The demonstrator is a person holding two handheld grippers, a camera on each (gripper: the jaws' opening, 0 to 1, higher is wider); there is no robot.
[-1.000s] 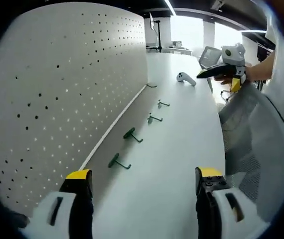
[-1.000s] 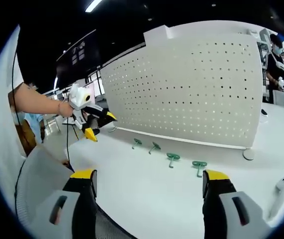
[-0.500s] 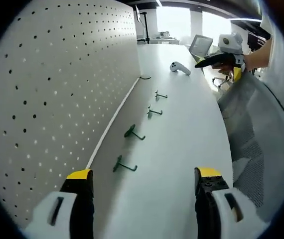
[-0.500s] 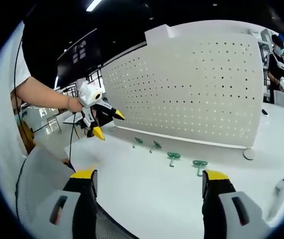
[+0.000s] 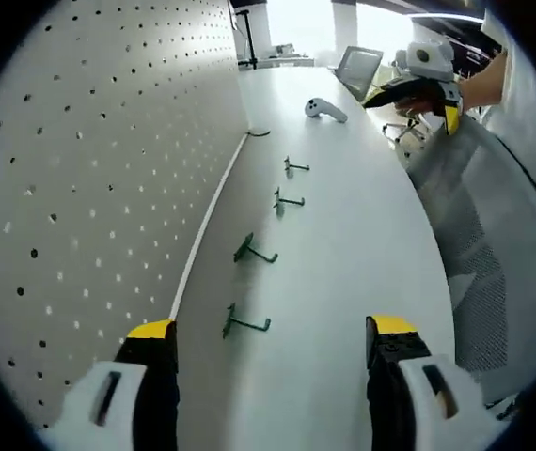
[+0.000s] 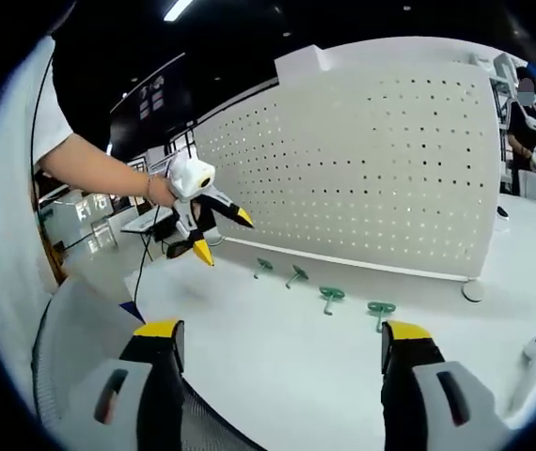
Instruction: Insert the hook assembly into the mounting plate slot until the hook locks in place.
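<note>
Nearest green hook [image 5: 245, 323] lies on the table just ahead of the left hand-held gripper [image 5: 273, 334], jaws apart.

Looks like office or lab room: long white worktop [image 5: 343, 244], tall white board full of small holes [image 6: 362, 160], grey mesh chair [image 5: 475, 254], bright ceiling strip light [image 6: 176, 10].

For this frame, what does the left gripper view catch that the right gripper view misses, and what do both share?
Left gripper view alone: a grey monitor far down the table, and a small hook at the pegboard's foot. Right gripper view alone: the pegboard's far end with its round foot, and a person beyond. Both: the pegboard, four green hooks lying in a row, a white controller, both grippers open.
</note>
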